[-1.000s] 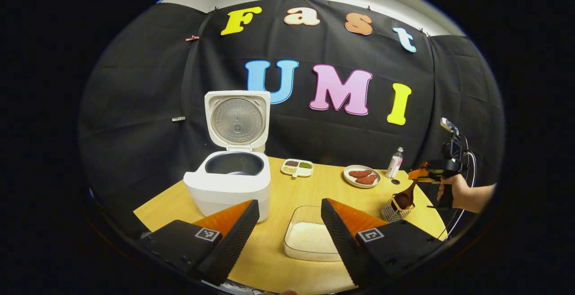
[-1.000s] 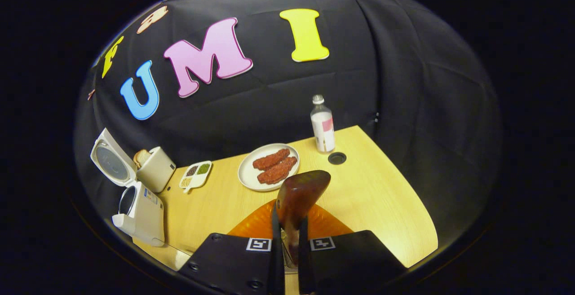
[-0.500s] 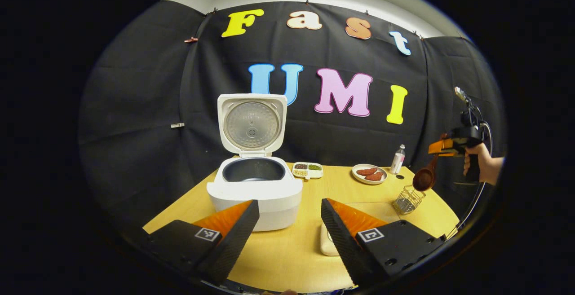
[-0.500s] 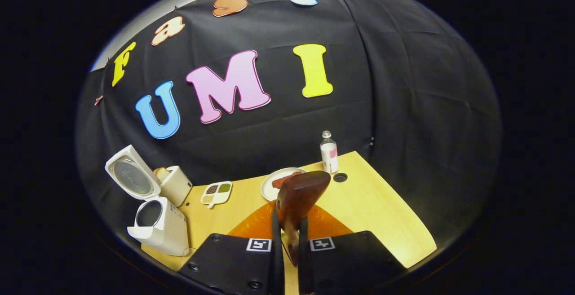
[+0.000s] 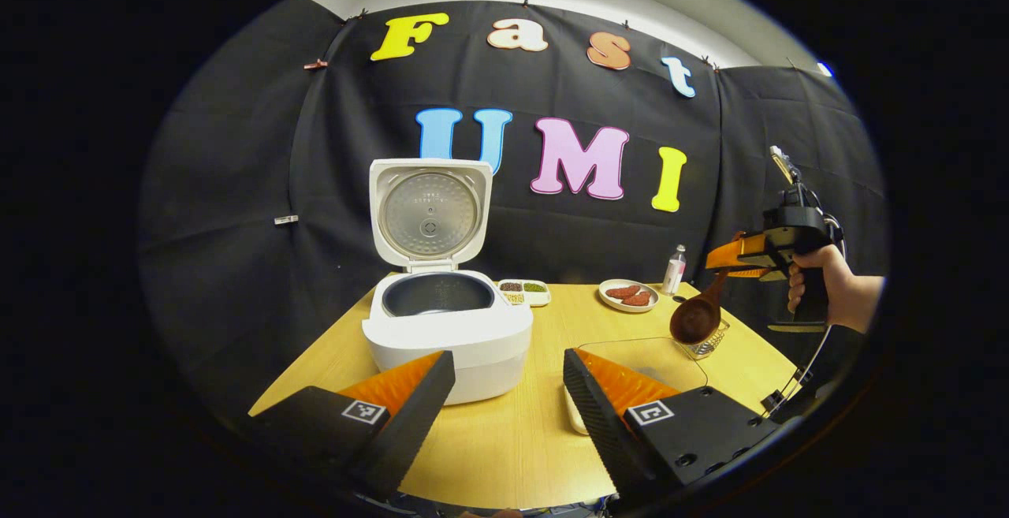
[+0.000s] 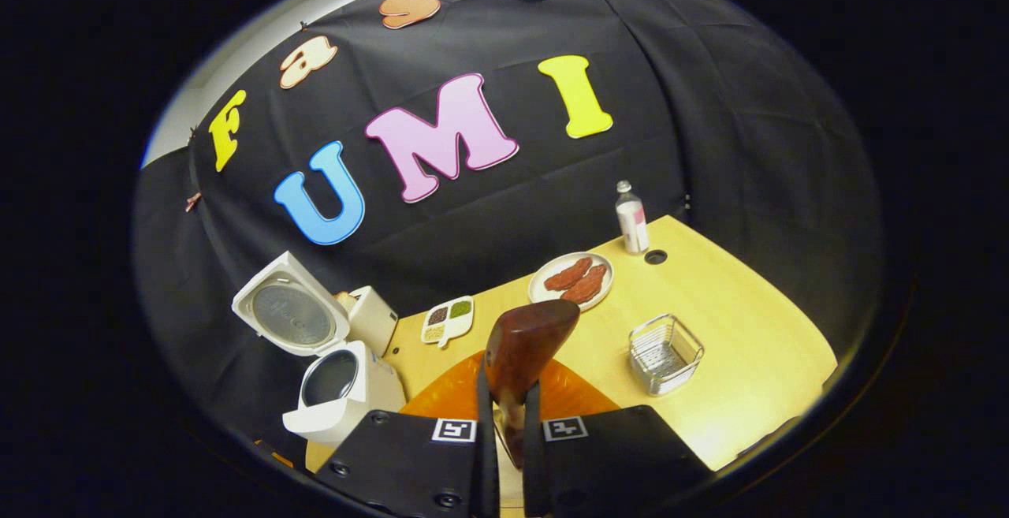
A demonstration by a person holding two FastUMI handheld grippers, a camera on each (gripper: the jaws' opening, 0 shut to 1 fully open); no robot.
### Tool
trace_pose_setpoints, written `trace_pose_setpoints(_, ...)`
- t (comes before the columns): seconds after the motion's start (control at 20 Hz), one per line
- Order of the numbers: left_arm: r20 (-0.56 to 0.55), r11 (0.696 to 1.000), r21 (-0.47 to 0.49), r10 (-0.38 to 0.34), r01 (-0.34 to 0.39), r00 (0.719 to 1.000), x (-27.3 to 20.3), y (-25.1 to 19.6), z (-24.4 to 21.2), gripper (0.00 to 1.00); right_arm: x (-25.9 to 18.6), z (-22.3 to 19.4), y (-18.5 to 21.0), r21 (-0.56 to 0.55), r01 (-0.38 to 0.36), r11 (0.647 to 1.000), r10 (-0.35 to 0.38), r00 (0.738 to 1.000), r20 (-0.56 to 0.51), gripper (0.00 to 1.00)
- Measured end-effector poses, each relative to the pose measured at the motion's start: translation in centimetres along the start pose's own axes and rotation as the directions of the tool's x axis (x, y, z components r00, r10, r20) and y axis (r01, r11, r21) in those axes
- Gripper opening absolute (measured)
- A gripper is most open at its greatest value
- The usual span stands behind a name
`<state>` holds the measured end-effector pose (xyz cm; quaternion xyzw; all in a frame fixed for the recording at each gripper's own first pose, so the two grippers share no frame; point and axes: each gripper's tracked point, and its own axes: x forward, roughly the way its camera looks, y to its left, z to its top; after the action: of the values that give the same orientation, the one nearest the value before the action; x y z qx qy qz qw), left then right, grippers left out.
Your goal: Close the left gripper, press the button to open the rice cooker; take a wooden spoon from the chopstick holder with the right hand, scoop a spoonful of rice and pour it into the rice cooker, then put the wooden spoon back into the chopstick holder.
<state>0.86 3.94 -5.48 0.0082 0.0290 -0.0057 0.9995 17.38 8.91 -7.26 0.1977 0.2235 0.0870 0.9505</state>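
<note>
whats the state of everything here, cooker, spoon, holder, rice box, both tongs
rice cooker: lid up, inner pot looks empty
wooden spoon: lifted clear of the holder, clamped by its handle
chopstick holder: upright on the table
rice container: open-topped, contents hidden
left tongs: open
right tongs: shut on the spoon

White rice cooker [image 5: 446, 329] — dark pot, reddish-brown wooden spoon [image 6: 520, 344], pale yellow-wood table [image 5: 512, 439]

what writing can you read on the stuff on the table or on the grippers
No text can be read.
Small clear bottle with a pink label: print too small.
White rice cooker, open lid: marks on the metal plate blurred.
Left gripper: square coded tag, a pattern, no words.
</note>
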Motion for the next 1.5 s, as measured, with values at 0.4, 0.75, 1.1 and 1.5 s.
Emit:
trace_pose_setpoints(0.4, -0.055, 0.999, 0.046, -0.027, 0.029, 0.998, 0.2, 1.1, -2.9, 0.95, 2.1, -7.7, 0.4, -0.065, 0.024, 0.998, -0.029, 0.996, -0.085, 0.16)
trace_pose_setpoints(0.75, -0.099, 0.998, 0.028, -0.05, 0.053, 0.994, 1.0, 1.9, -4.4, 0.96, 3.0, -11.5, -1.6, -0.182, 0.094, 0.979, -0.111, 0.99, -0.086, 0.16)
trace_pose_setpoints(1.1, -0.097, 0.998, 0.034, -0.054, 0.058, 0.994, 1.5, 3.0, -4.5, 0.96, 1.5, -15.0, 1.7, -0.206, 0.062, 0.977, -0.083, 0.992, -0.093, 0.16)
trace_pose_setpoints(1.5, -0.129, 0.999, -0.001, -0.045, 0.045, 0.991, 0.4, 3.5, -6.0, 0.96, 0.5, -18.1, 5.1, -0.066, 0.038, 0.997, -0.049, 0.983, -0.177, 0.16)
